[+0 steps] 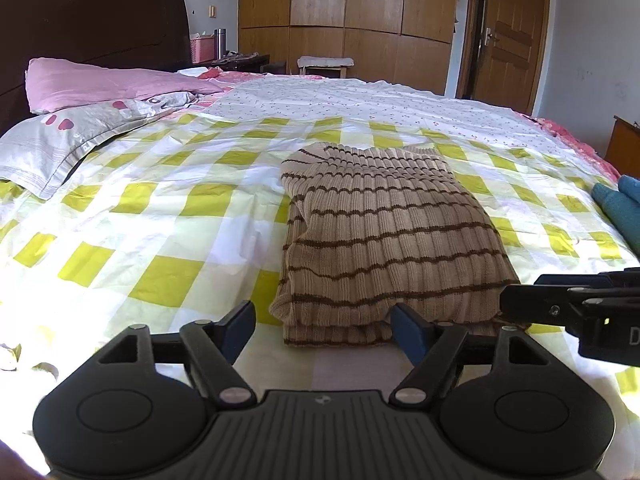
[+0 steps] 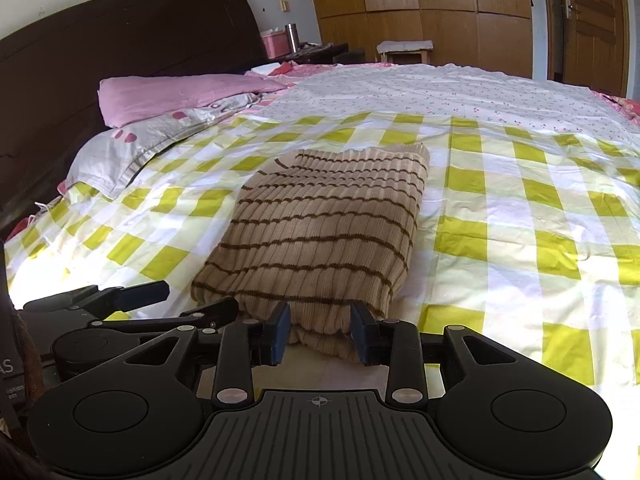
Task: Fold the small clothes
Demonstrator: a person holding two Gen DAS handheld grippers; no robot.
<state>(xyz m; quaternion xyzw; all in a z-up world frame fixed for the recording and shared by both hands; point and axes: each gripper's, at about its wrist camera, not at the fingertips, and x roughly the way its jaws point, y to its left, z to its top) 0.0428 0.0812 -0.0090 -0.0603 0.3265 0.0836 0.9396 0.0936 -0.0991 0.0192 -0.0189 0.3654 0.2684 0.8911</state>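
A beige ribbed sweater with thin brown stripes lies folded into a thick rectangle on the yellow-checked bedsheet. My left gripper is open at the sweater's near left corner, its right finger against the near edge. My right gripper is open, its blue pads on either side of the sweater's near right corner, fabric bulging between them. The right gripper also shows at the right edge of the left wrist view, and the left gripper at the left of the right wrist view.
Pillows lie at the head of the bed by a dark headboard. A teal cloth lies at the bed's right edge. A floral sheet covers the far half. Wardrobe, stool and door stand beyond.
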